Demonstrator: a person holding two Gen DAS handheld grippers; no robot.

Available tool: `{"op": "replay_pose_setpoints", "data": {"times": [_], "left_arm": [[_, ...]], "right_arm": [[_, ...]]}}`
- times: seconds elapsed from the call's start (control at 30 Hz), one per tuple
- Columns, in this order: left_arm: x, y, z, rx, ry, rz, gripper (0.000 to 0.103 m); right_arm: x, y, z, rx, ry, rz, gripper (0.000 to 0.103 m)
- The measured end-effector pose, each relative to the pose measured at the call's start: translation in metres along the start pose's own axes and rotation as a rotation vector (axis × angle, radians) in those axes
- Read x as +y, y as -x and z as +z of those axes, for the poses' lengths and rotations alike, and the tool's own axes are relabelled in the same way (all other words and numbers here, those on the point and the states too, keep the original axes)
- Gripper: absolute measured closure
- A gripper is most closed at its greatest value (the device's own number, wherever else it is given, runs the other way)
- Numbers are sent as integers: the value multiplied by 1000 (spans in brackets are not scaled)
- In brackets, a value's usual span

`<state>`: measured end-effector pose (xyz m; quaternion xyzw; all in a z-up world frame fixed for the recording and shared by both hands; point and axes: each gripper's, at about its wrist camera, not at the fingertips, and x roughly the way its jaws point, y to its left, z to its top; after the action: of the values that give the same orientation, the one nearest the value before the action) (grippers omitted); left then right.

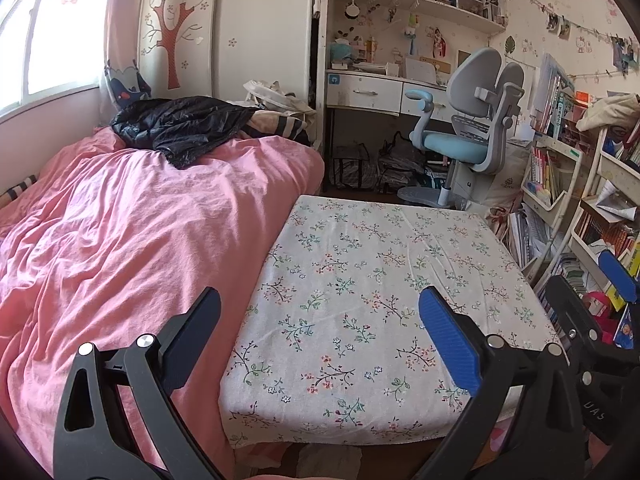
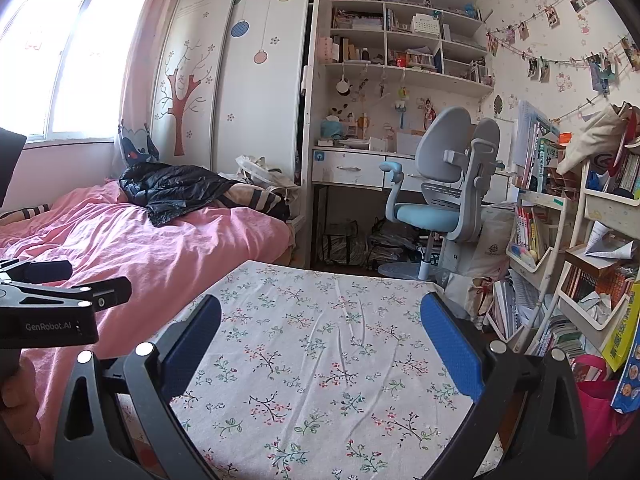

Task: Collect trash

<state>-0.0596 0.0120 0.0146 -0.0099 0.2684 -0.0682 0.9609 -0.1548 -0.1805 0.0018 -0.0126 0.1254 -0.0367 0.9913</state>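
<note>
Two grippers, left and right, hover wide open and empty above one floral-covered table beside one pink bed; one black bag lies on the bed, one chair beyond.

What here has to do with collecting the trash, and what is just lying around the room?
For the job:
left gripper, open
right gripper, open
black crinkled bundle on the bed, perhaps a trash bag

Just lying about:
pink bedcover
floral-covered table
desk chair
bookshelves
</note>
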Motion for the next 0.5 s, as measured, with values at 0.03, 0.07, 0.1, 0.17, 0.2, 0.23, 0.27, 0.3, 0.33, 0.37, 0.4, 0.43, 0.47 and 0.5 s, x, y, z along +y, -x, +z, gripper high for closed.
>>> {"op": "replay_pose_setpoints", "data": {"times": [0.03, 0.07, 0.1, 0.17, 0.2, 0.23, 0.27, 0.3, 0.33, 0.37, 0.4, 0.43, 0.47, 0.5], "left_arm": [[3, 2, -1, -9, 22, -1, 7], [5, 3, -1, -13, 42, -1, 7], [7, 3, -1, -11, 50, -3, 7], [8, 3, -1, -2, 34, 10, 7], [7, 3, -1, 5, 22, 21, 7], [7, 2, 0, 17, 12, 24, 7], [7, 0, 0, 30, 4, 18, 7], [6, -1, 0, 43, 0, 19, 7], [6, -3, 1, 52, -3, 21, 7], [5, -4, 1, 61, -6, 17, 7], [5, -4, 1, 65, -5, 18, 7], [5, -4, 1, 64, -2, 19, 7], [5, -4, 1, 64, -1, 18, 7], [5, -4, 1, 64, -3, 19, 7]], "right_arm": [[0, 0, 0, 0, 0, 0, 7], [0, 0, 0, -1, -1, -1, 7], [0, 0, 0, 1, -1, 0, 7], [0, 0, 0, 3, -1, -1, 7], [0, -1, 0, 5, -2, -2, 7], [1, -1, 0, 7, -1, -2, 7], [1, -2, 0, 11, -1, -3, 7], [1, -3, -1, 15, -1, -4, 7], [1, -3, -1, 20, -1, -5, 7], [1, -4, -1, 25, -2, -5, 7], [0, -5, -1, 29, -4, -5, 7], [0, -5, -1, 32, -4, -5, 7], [0, -5, -2, 35, -4, -5, 7], [0, -5, -1, 36, -3, -5, 7]]}}
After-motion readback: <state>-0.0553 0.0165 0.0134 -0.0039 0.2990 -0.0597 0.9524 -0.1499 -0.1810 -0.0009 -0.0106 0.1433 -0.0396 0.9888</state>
